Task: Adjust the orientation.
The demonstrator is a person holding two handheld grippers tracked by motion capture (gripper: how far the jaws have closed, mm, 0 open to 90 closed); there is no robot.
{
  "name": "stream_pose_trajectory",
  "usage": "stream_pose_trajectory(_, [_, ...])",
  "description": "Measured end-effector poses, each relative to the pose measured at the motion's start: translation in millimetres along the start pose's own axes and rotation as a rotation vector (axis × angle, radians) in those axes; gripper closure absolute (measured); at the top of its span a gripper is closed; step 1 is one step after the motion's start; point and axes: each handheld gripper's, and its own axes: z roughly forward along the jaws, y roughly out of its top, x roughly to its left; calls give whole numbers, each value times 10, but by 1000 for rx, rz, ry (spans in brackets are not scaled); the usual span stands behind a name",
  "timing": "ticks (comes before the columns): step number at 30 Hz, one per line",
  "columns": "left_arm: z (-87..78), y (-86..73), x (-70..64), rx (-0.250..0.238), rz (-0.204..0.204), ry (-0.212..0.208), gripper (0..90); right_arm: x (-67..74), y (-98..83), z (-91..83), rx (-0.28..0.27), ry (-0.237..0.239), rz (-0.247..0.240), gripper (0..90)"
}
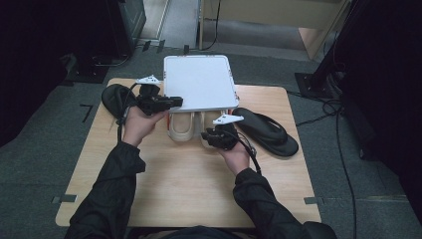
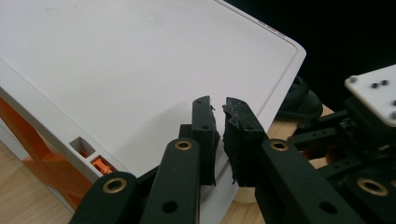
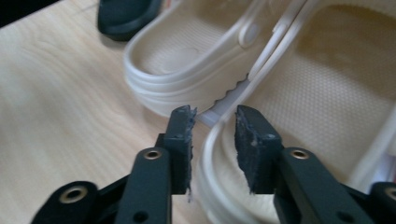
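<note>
Straddling the heel rim of the right clog (image 3: 303, 93), the right gripper (image 3: 214, 116) had one jaw outside the cream wall and the other inside the footbed. The rim filled the gap between the pads, so it looked clamped on that heel, probably to move the shoe by its stiffest edge. In the high view that gripper (image 1: 208, 135) sat at the near end of the pair. The left clog (image 1: 181, 127) lay just beside its mate, heels toward the person and toes tucked under the white lid (image 1: 199, 82).

The left gripper (image 1: 174, 102) came in at the lid's near left corner. In its own view its jaws stood together (image 2: 217, 105) over the white panel (image 2: 116, 56). Whether they pinched the edge or only steadied it I could not tell, though holding the lid up, clear of the shoes, seemed the likely purpose. An orange latch (image 2: 100, 164) showed under the rim.

Room was tight on both sides. A black flip-flop (image 1: 266, 132) lay near the right clog on the right, and another (image 1: 113, 97) sat just behind the left hand. The lid's front edge hung low over the toes. Toward the person the tabletop (image 1: 189, 184) was bare wood, the easy way out for a straight pull.
</note>
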Motion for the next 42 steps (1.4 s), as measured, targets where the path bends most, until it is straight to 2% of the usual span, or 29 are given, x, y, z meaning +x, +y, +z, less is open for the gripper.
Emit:
stream_pose_trajectory(5, [0, 2, -2, 2, 0, 2, 827, 84, -75, -188, 4, 18, -39, 764])
stream_pose_trajectory(9, [1, 2, -4, 2, -2, 3, 827, 119, -162, -256, 18, 38, -42, 796])
stream_pose_trajectory(14, [1, 3, -5, 2, -4, 4, 827, 117, -297, -240, 68, 20, -43, 810])
stream_pose_trajectory(17, [0, 3, -3, 2, -5, 3, 827, 43, -344, -175, 89, -3, -26, 830])
stream_pose_trajectory(18, [0, 3, 0, 1, -6, 0, 826, 15, -347, -166, 82, 6, -21, 840])
stream_pose_trajectory(21, [0, 3, 2, 1, -8, -1, 827, -32, -312, -128, 63, -28, -8, 820])
stream_pose_trajectory(23, [0, 3, 1, 1, -7, 0, 826, -65, -290, -102, 59, -23, 9, 820])
stream_pose_trajectory(27, [1, 4, -3, 1, -9, 2, 824, -106, -245, -31, 56, -33, -3, 809])
stream_pose_trajectory(32, [-6, 9, -9, 5, -9, 1, 808, -140, -226, 34, 36, -10, 21, 739])
stream_pose_trajectory(34, [-7, 12, -18, 5, -14, -10, 770, -131, -222, 24, 39, 1, 38, 715])
stream_pose_trajectory(40, [-33, 34, -67, 19, -17, -10, 654, -82, -249, -144, 47, 39, 25, 665])
stream_pose_trajectory(42, [-75, 46, -82, 6, -16, -15, 631, -58, -278, -233, 42, 50, 19, 650])
